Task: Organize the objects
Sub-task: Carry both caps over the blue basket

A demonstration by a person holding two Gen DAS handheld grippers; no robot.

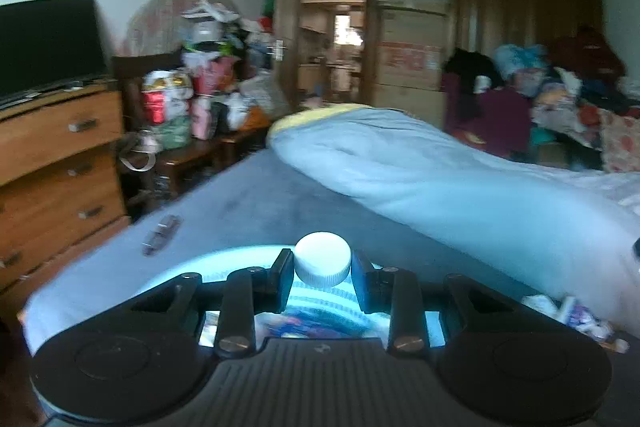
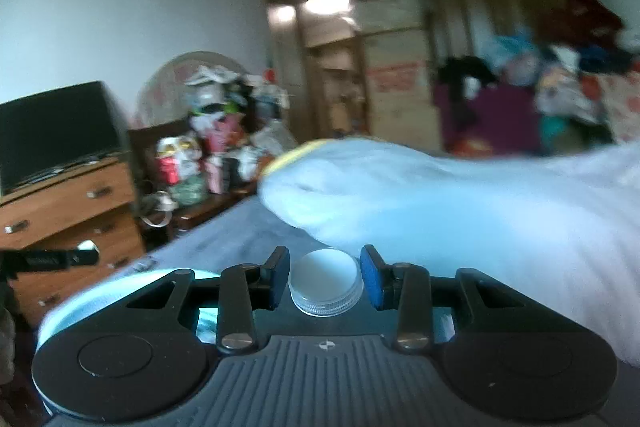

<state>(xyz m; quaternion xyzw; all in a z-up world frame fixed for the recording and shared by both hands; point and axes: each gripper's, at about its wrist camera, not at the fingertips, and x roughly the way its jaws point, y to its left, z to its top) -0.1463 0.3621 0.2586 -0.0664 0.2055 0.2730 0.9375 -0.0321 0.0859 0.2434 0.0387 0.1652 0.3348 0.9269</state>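
Note:
In the left wrist view my left gripper [image 1: 322,267] is shut on the white ribbed cap [image 1: 322,263] of a container, above a round light-blue patterned object [image 1: 240,263] on the bed. In the right wrist view my right gripper [image 2: 325,275] has its jaws close on both sides of a clear ribbed lid [image 2: 326,283], with a small gap showing on each side. The same light-blue round object [image 2: 100,295] lies to its lower left. The other gripper's black body [image 2: 48,261] shows at the left edge.
A rolled light-blue quilt [image 1: 420,171] lies across the grey-blue bed [image 1: 248,203]. A small dark object [image 1: 160,235] lies on the bed at left. A wooden dresser [image 1: 52,155] with a TV [image 1: 44,43] stands left. Piled bags [image 1: 200,87] and clothes [image 1: 560,87] stand behind.

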